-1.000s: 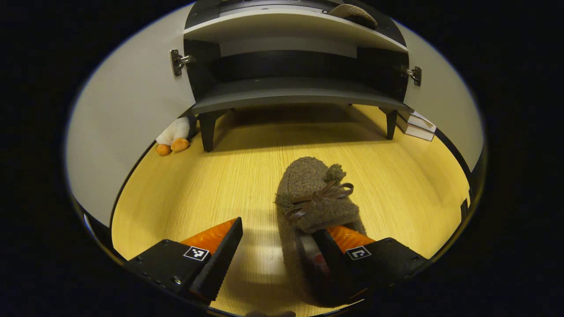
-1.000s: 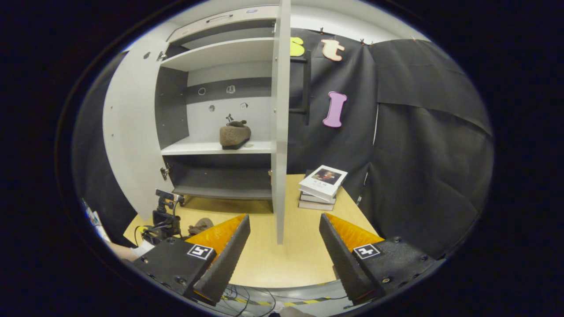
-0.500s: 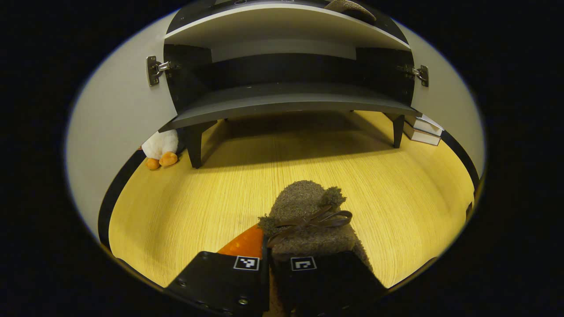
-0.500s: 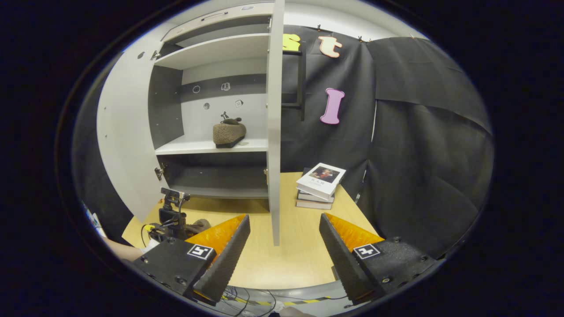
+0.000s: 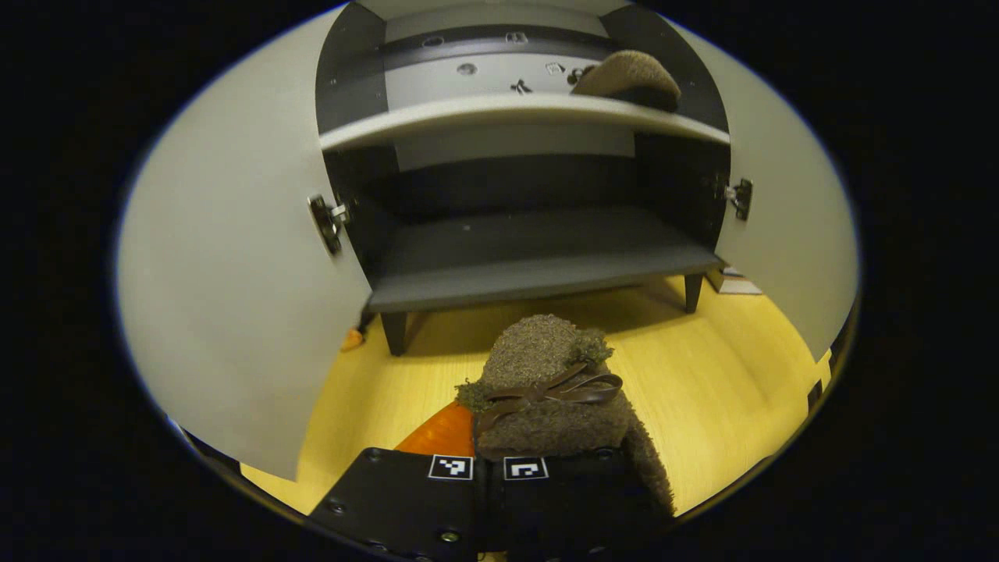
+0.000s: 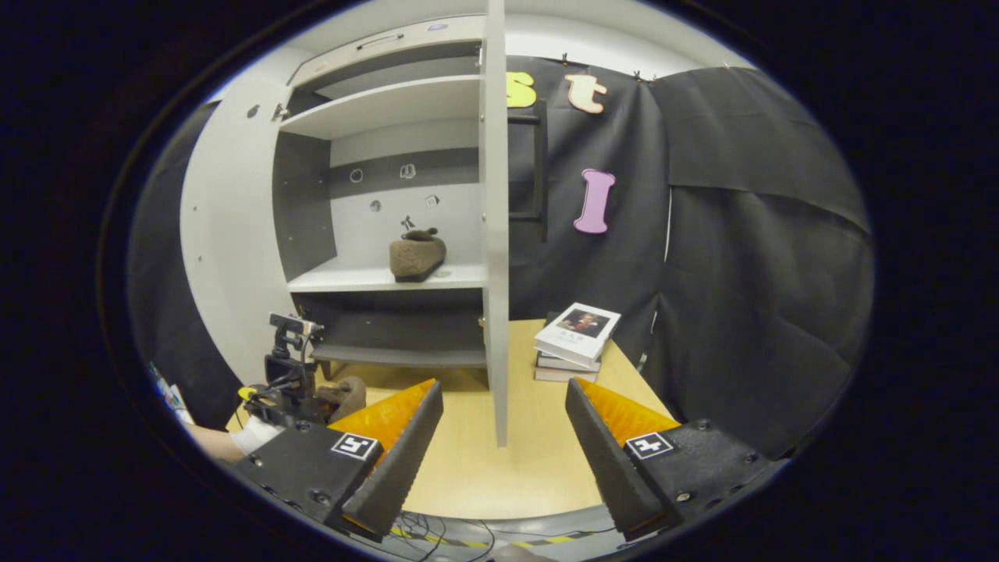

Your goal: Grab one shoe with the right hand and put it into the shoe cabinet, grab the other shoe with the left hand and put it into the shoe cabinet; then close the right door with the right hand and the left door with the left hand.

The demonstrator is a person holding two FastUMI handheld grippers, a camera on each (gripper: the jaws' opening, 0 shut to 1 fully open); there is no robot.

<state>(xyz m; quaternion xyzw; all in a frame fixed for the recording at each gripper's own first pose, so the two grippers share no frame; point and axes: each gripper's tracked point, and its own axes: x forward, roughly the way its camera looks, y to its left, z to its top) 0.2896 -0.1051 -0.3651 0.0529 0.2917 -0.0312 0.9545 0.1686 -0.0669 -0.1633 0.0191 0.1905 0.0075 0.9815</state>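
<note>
My left hand-held gripper (image 5: 490,468) is clenched on the second shoe (image 5: 550,390), both fingers pinching the fuzzy collar just behind the brown bow (image 5: 546,388), and the shoe hangs off the surface (image 5: 734,367) in front of the open shoe cabinet (image 5: 538,257). It looks like a soft fleecy slipper: light, limp in the upper, not fragile, and the pile should give my pads plenty of friction. I judge the risk is droop rather than slip; held by the collar, the toe can sag and catch on a shelf lip, so I'd carry it in toe first and a little high. A grip that also takes in the stiffer sole edge would hold it flatter, but I can't tell from here whether my fingers reach the sole.

The first shoe (image 6: 417,256) already sits on the white middle shelf (image 6: 375,277), toward its right side, with free room to its left. My right hand-held gripper (image 6: 504,449) is released, jaws wide apart, hovering near the edge of the right door (image 6: 494,234), well back from the books (image 6: 576,337)
</note>
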